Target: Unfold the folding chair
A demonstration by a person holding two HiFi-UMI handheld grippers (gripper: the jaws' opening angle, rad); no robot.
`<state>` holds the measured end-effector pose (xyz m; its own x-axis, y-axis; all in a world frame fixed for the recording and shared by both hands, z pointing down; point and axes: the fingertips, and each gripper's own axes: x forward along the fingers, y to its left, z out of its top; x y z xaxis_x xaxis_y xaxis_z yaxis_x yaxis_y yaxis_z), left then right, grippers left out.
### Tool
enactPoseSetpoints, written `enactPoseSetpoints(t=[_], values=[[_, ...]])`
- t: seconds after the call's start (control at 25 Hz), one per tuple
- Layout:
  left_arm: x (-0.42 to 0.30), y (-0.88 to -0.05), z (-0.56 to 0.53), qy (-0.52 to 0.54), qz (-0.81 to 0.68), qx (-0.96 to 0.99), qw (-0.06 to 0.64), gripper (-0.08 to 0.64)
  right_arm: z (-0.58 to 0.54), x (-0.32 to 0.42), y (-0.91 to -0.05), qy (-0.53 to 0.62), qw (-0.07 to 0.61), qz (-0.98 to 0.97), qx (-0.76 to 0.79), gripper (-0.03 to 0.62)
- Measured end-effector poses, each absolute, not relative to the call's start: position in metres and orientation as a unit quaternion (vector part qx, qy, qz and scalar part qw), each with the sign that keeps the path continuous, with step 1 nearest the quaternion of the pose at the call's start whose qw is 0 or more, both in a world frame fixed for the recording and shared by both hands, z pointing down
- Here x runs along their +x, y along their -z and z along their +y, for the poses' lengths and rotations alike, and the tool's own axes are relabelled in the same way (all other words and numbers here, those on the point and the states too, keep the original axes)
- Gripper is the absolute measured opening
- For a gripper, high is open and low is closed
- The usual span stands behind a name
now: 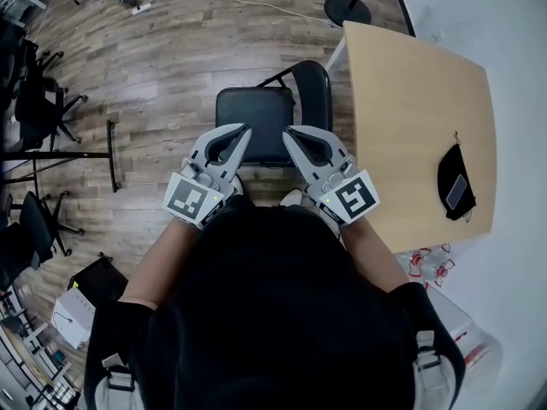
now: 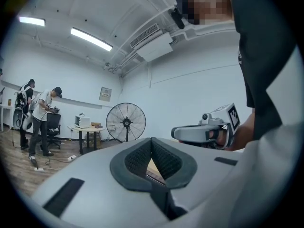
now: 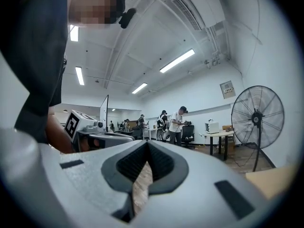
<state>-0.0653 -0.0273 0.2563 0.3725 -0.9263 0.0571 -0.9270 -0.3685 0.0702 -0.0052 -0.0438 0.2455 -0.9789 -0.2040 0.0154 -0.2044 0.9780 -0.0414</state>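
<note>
The wooden plank floor (image 1: 171, 67) carries a black folding chair (image 1: 256, 122), which stands open just beside a light wooden table (image 1: 410, 101). A round fan base (image 1: 347, 8) and a white cable (image 1: 256, 5) are on the floor behind it. A black pouch (image 1: 455, 182) lies on the table.

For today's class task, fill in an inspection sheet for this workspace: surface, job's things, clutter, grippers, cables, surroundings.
Surface: wooden floor; light wooden table at the right.
Job's things: black folding chair stands on the floor beside the table; its seat looks level.
Clutter: black pouch on the table.
Grippers: left hand-held gripper and right hand-held gripper are both shut and empty, held above the chair's near edge.
Cables: white cable lies across the floor beyond the chair.
Surroundings: standing fan, people at desks, office chairs.
</note>
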Motion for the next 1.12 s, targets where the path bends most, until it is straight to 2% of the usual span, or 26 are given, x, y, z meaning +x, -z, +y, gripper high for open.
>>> enactPoseSetpoints(t=[1.12], values=[[-0.0691,-0.2593,-0.0222,-0.009,-0.556,0.830,0.052,-0.006,-0.0444,-0.0145,-0.2415,-0.014,0.019,-0.994,0.111,0.001]])
